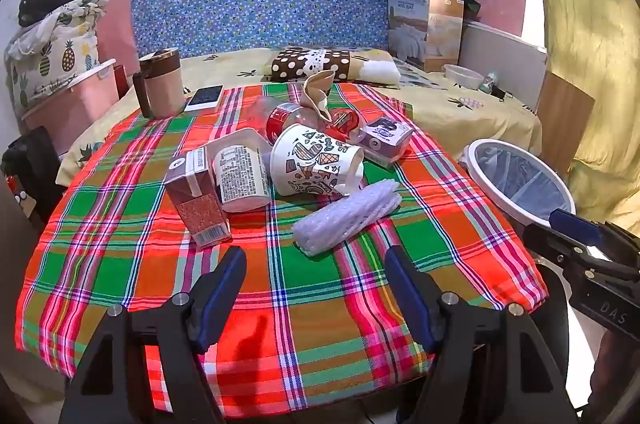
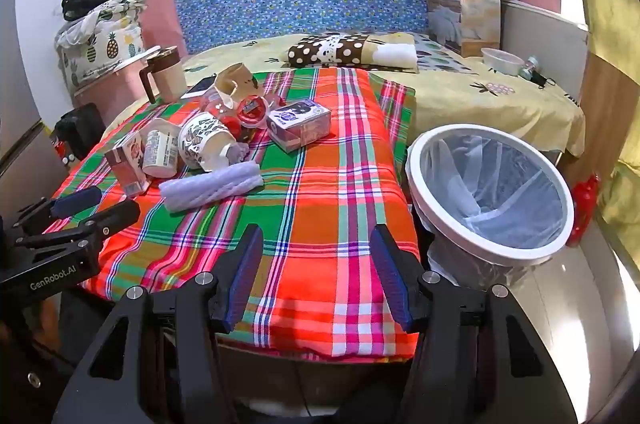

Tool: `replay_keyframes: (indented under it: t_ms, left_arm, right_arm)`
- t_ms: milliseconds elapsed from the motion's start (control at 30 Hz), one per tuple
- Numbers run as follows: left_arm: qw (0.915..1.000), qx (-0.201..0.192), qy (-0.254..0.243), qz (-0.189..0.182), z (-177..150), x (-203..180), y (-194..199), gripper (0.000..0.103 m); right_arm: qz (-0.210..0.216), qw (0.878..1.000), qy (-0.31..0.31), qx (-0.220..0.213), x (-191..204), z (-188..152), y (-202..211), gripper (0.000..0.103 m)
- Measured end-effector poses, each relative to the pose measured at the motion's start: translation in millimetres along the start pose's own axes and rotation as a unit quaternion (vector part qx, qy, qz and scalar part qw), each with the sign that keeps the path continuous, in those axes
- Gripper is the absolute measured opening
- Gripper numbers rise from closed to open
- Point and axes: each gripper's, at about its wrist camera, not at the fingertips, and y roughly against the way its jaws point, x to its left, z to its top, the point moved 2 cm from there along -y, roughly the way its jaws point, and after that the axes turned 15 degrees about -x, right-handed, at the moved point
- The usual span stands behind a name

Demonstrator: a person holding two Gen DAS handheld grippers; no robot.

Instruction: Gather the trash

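Observation:
A heap of trash lies on the plaid tablecloth (image 1: 120,264): a white foam sleeve (image 1: 346,220), a patterned paper cup (image 1: 316,163) on its side, a white labelled cup (image 1: 242,179), a brown drink carton (image 1: 196,195), a purple carton (image 1: 386,139), a red-labelled bottle (image 1: 288,117) and a tan wrapper (image 1: 318,93). My left gripper (image 1: 316,284) is open and empty, just short of the foam sleeve. My right gripper (image 2: 316,260) is open and empty over the cloth's near right part. The white-rimmed bin (image 2: 492,183) with a clear liner stands right of the table.
A brown-lidded mug (image 1: 162,83) and a phone (image 1: 204,97) sit at the table's far left. Behind is a bed (image 2: 480,91) with a dotted pillow (image 2: 332,49), a white bowl (image 2: 502,60) and a quilt box (image 2: 464,7). A pink storage box (image 1: 68,107) stands at left.

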Motion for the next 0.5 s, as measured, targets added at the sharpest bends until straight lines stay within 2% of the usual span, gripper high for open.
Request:
replay_keyframes:
  t_ms: [500]
  left_arm:
    - [1.0,-0.002,0.003,0.001,3.8,2.2,0.8,0.071]
  right_arm:
    - [0.0,1.0,0.001,0.0,0.4,0.3,0.3,0.057]
